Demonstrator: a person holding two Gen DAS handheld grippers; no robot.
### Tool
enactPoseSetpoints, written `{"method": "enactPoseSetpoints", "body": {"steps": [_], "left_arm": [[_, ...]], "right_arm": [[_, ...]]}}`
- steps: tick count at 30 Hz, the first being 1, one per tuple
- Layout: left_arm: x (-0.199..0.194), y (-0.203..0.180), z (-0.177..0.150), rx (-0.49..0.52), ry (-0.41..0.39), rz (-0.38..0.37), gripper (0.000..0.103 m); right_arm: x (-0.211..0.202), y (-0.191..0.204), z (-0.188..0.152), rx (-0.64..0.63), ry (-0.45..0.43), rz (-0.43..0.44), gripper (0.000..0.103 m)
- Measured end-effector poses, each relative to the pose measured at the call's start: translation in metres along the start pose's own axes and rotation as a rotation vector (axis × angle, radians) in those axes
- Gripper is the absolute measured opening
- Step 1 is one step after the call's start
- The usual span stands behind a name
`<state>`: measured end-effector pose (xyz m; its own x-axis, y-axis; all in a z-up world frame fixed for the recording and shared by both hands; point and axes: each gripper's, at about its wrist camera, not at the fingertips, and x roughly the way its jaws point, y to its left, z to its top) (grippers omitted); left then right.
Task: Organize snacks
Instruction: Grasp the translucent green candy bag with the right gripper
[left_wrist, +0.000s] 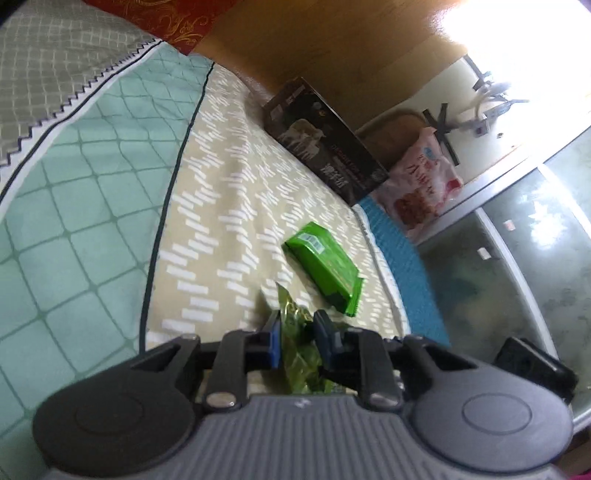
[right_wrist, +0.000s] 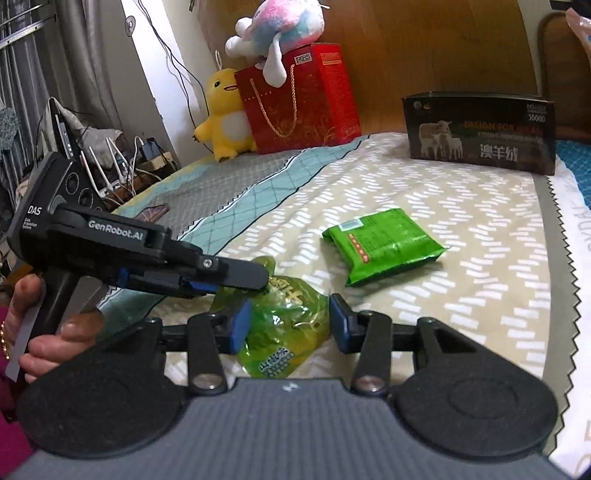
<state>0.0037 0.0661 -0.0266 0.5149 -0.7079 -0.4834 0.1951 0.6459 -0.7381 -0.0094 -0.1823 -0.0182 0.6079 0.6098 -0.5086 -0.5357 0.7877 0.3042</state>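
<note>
A translucent green snack bag (left_wrist: 297, 354) lies on the patterned bed cover (left_wrist: 229, 206) close in front of both grippers. My left gripper (left_wrist: 300, 334) is shut on the bag's top, blue pads pinching the crinkled film. In the right wrist view the left gripper (right_wrist: 255, 286) comes in from the left, held by a hand (right_wrist: 44, 325), its tip on the bag (right_wrist: 284, 332). My right gripper (right_wrist: 290, 325) straddles the bag's lower part, jaws apart, and the right pad stands just clear of the film. A solid green packet (left_wrist: 325, 266) (right_wrist: 380, 247) lies flat further up the bed.
A dark box with sheep pictures (right_wrist: 480, 133) stands at the head of the bed against the wooden headboard (right_wrist: 424, 44). A red gift bag (right_wrist: 299, 99) with plush toys (right_wrist: 225, 118) stands at the back left. Routers and cables (right_wrist: 110, 173) crowd the left side. The bed's edge (right_wrist: 557, 229) runs on the right.
</note>
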Motion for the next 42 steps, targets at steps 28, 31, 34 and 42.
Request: {"method": "enactPoseSetpoints", "body": {"steps": [28,31,34,42], "left_arm": [[0.003,-0.023,0.0,-0.058,0.083,-0.131,0.017],[0.005,-0.027,0.002,-0.045,0.091,-0.136,0.017],[0.009,-0.036,0.004,0.002,0.097,-0.119,0.018],[0.026,-0.058,-0.014,0.222,0.152,0.056,0.028]], "right_arm": [[-0.028,0.033,-0.036,-0.219,-0.03,-0.083,0.045],[-0.03,0.032,-0.036,-0.209,-0.042,-0.074,0.04],[-0.03,0.03,-0.036,-0.197,-0.045,-0.068,0.04],[-0.029,0.027,-0.037,-0.188,-0.059,-0.07,0.046]]}}
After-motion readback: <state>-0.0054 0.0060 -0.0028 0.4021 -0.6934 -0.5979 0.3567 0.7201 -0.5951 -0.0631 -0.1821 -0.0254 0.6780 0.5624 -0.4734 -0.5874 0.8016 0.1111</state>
